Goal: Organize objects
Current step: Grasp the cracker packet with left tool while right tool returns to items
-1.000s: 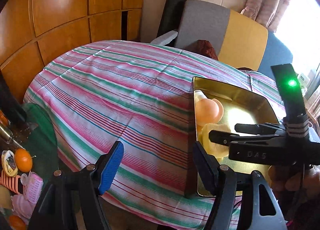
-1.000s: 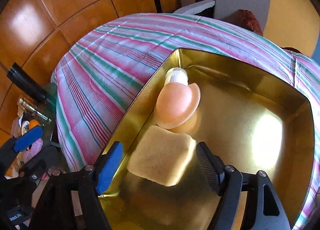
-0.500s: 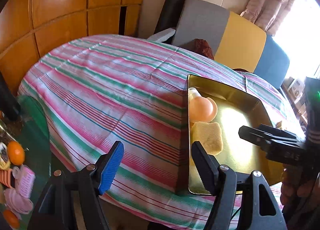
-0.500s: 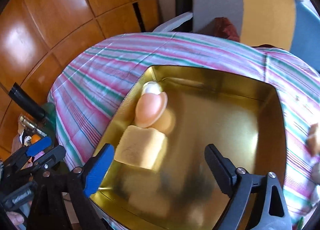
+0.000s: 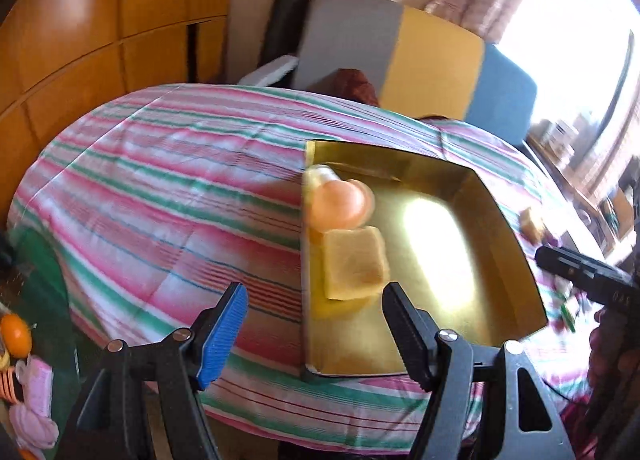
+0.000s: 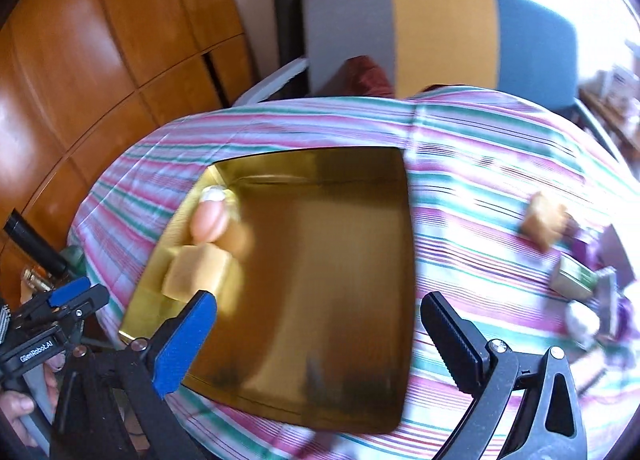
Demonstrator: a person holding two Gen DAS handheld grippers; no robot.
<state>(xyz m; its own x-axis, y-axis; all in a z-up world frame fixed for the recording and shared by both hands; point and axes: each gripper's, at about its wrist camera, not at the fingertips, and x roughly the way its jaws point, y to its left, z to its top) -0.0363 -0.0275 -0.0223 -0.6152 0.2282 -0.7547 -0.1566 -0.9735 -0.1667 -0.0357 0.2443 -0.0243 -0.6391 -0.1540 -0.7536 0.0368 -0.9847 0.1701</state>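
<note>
Both grippers, left (image 5: 314,334) and right (image 6: 316,336), hung wide and empty over the gold tray (image 6: 404,260). A sponge (image 6: 198,270) already lay inside; another (image 6: 544,219) sat on the cloth (image 6: 460,187), probably soft and light, best pinched across its flat sides

The left gripper (image 5: 314,326) has its jaws spread wide with nothing between them, one finger faced with a ribbed blue pad (image 5: 221,336) and the other with a black one. The right gripper (image 6: 318,336) is likewise spread wide and holds nothing, its blue pad on the left side of its own view. Each gripper shows at the edge of the other's view, the left one (image 6: 52,314) low at the left with the person's hand (image 6: 18,408) wrapped around its handle.
</note>
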